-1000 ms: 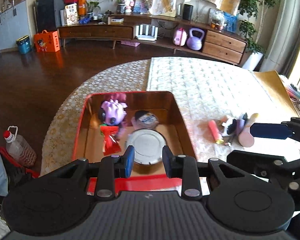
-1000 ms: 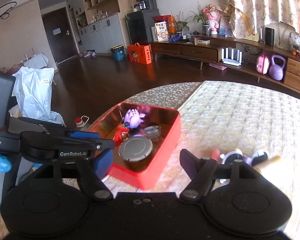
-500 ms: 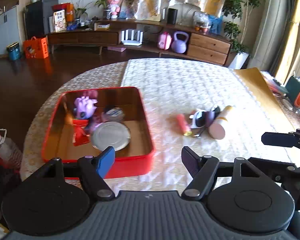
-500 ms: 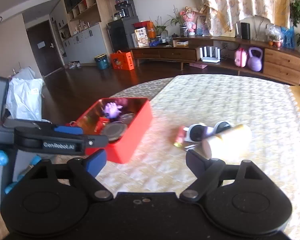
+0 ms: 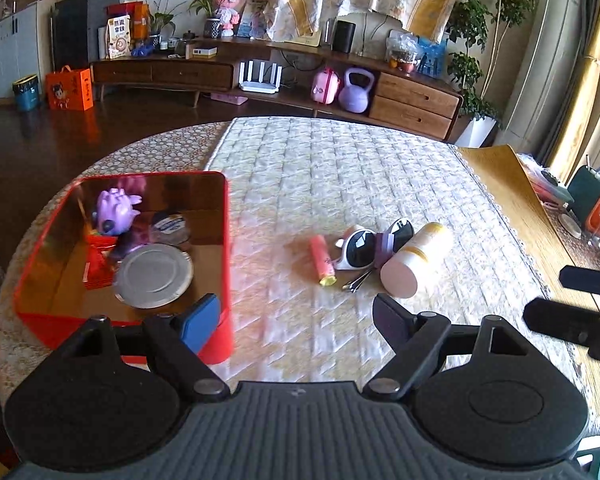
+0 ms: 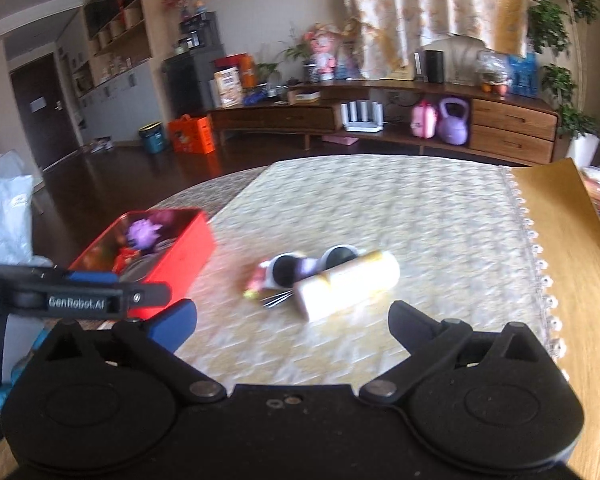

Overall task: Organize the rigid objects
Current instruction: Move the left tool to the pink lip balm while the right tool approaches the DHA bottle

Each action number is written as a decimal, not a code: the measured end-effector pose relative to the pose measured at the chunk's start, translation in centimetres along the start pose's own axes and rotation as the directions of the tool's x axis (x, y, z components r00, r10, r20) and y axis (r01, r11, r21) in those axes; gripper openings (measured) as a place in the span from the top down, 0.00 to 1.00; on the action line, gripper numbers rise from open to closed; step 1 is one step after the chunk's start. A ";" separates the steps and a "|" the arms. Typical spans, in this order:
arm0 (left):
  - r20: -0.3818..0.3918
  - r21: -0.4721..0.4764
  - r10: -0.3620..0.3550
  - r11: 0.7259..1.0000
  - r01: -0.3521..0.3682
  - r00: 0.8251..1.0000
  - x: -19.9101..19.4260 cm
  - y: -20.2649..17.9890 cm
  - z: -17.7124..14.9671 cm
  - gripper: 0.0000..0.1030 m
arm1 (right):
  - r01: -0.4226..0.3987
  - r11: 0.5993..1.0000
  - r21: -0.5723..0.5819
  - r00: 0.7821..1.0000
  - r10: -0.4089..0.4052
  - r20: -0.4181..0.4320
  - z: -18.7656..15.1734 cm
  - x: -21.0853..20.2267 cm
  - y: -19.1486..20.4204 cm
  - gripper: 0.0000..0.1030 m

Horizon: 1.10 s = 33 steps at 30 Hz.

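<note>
A red tin box (image 5: pixel 220 264) (image 6: pixel 180 256) sits on the table's left, holding a purple toy (image 5: pixel 114 210), a round silver lid (image 5: pixel 154 276), a small round tin (image 5: pixel 168 226) and a red packet (image 5: pixel 96 260). To its right lie a pink tube (image 5: pixel 322 260), white sunglasses (image 5: pixel 360 246) (image 6: pixel 312 264), small tweezers (image 5: pixel 358 280) and a cream bottle (image 5: pixel 416 260) (image 6: pixel 352 284) on its side. My left gripper (image 5: pixel 296 320) hovers just right of the box's near corner, jaws opening, nothing between them. My right gripper (image 6: pixel 292 328) hangs just short of the bottle, jaws opening wide and empty.
A quilted cream cloth (image 5: pixel 340 176) covers the round table; a wooden mat (image 5: pixel 512 200) lies at its right edge with small items beyond. A low wooden sideboard (image 5: pixel 260 76) stands across the dark floor. A white bag (image 6: pixel 4 216) stands at the left.
Both grippers moved right, away from the red box toward the loose objects, and both opened wider. The box now sits at the left of each view.
</note>
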<state>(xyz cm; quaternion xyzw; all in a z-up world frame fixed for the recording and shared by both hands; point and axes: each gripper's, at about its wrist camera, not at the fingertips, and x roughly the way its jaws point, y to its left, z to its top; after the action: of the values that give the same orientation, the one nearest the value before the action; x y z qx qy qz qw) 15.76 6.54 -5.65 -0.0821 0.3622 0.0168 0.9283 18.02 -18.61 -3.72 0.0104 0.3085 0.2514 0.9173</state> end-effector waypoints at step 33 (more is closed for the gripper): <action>0.043 0.118 0.176 0.977 -0.180 0.983 11.0 -4.5 0.3 0.19 | 0.147 0.983 0.108 0.981 -0.131 -0.143 2.3 13.4 -4.8 0.03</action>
<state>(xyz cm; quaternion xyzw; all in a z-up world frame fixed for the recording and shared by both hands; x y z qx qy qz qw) 24.51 1.82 -12.22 0.0076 0.3532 0.0791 0.9322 30.63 -16.19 -10.23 0.0258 0.3845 0.1683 0.9073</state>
